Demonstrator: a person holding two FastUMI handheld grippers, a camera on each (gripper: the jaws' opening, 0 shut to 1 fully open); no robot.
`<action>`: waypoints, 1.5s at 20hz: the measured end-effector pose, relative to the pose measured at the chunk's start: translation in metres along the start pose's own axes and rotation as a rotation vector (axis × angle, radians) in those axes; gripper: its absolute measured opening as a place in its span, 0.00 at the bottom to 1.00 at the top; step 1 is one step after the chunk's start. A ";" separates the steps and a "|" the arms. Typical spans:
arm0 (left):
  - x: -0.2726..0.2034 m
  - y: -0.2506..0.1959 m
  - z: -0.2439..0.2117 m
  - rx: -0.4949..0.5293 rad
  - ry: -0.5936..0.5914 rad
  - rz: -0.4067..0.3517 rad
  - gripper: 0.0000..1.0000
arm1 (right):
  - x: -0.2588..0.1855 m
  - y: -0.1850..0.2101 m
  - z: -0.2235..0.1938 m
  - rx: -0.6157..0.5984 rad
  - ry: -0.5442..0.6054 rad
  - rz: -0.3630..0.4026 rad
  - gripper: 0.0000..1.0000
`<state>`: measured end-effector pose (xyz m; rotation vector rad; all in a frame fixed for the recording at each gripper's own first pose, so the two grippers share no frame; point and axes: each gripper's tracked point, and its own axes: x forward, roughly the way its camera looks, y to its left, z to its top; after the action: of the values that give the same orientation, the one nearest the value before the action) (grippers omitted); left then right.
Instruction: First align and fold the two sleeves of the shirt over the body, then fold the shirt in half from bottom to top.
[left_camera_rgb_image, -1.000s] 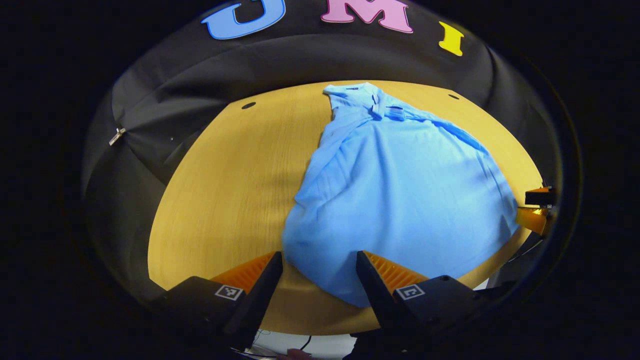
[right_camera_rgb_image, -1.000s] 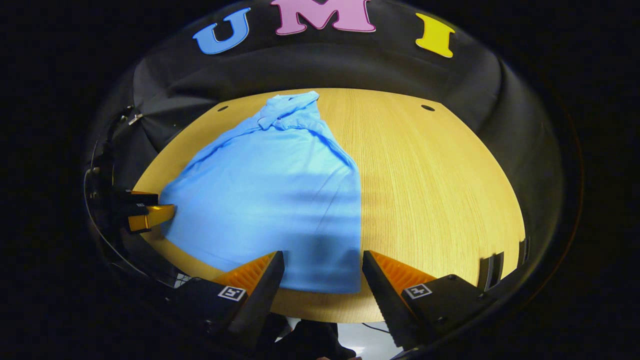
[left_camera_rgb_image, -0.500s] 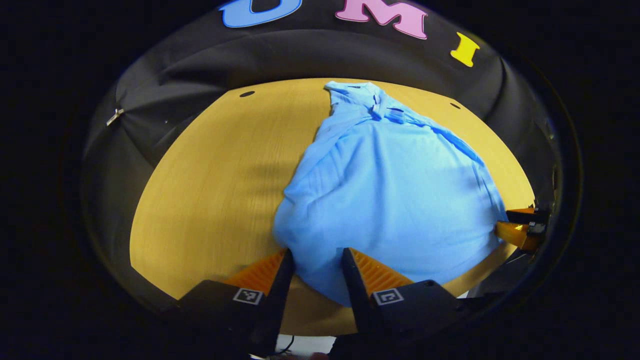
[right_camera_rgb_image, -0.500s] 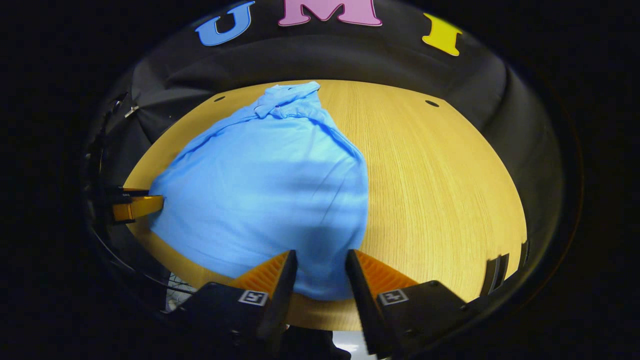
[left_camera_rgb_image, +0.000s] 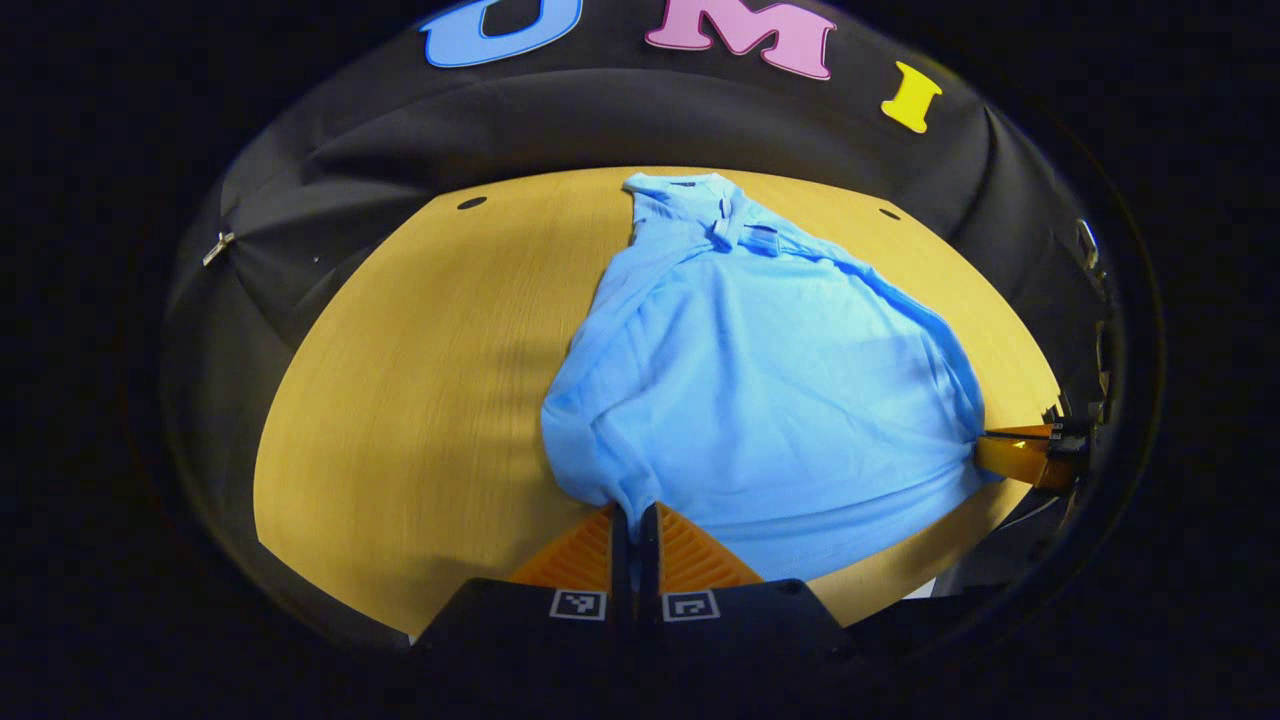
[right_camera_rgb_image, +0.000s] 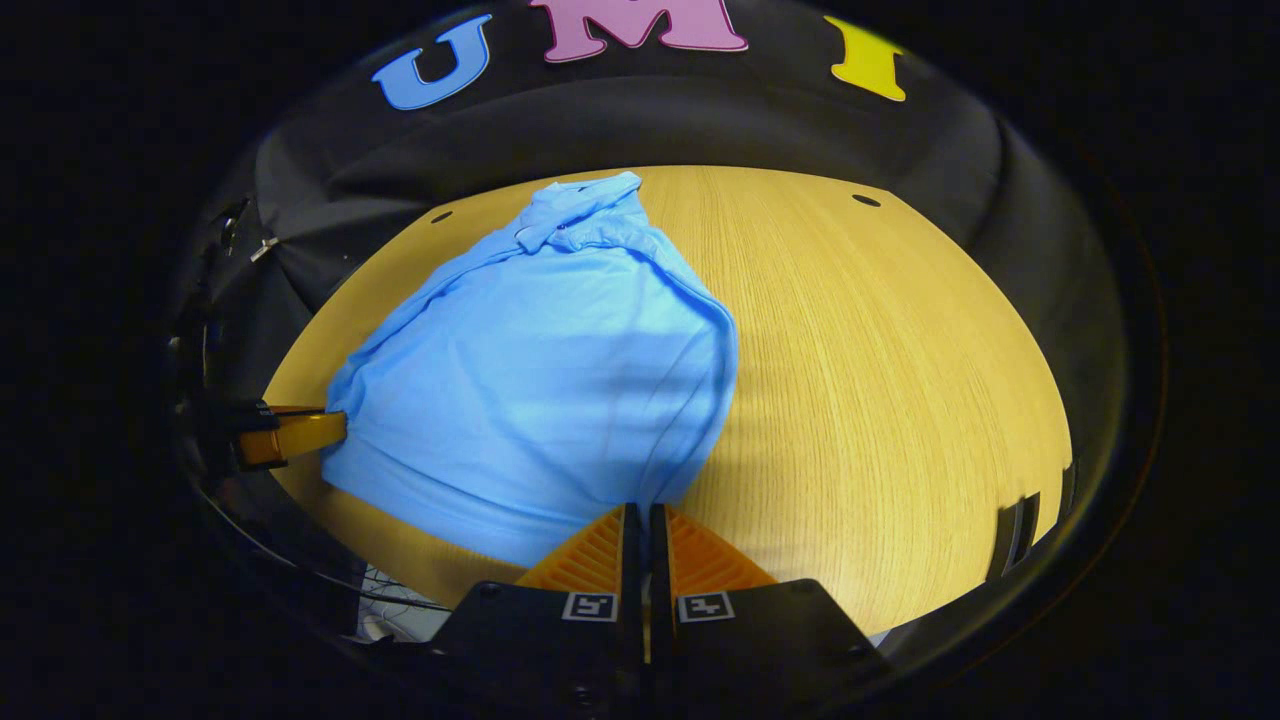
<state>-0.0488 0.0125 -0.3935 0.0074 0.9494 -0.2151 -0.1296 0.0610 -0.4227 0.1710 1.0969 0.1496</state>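
One light-blue polo shirt (left_camera_rgb_image: 770, 390) lies on one wooden tabletop (left_camera_rgb_image: 420, 400). Two claws: the left claw (left_camera_rgb_image: 634, 520) and the right claw (right_camera_rgb_image: 640, 520). Two small dark holes (right_camera_rgb_image: 866, 201) mark the tabletop's far edge.

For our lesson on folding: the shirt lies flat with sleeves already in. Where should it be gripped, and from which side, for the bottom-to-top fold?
Grip the shirt at its two hem corners, coming from the near table edge. The collar lies far, the hem near, so both corners can lift and travel toward the collar. The left gripper and right gripper already pinch there.

blue shirt (left_camera_rgb_image: 760, 380) on wooden table (left_camera_rgb_image: 420, 400)
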 end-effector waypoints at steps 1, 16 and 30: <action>-0.005 -0.001 0.005 0.000 -0.013 -0.003 0.06 | -0.002 0.002 0.007 0.000 -0.013 0.006 0.07; -0.020 0.001 0.209 -0.063 -0.355 -0.021 0.06 | 0.006 -0.001 0.209 0.044 -0.332 0.043 0.07; 0.090 0.023 0.398 -0.046 -0.533 0.057 0.06 | 0.113 -0.030 0.389 0.028 -0.503 0.012 0.07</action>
<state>0.3268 -0.0208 -0.2363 -0.0631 0.4219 -0.1319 0.2699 0.0304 -0.3541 0.2260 0.5976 0.0943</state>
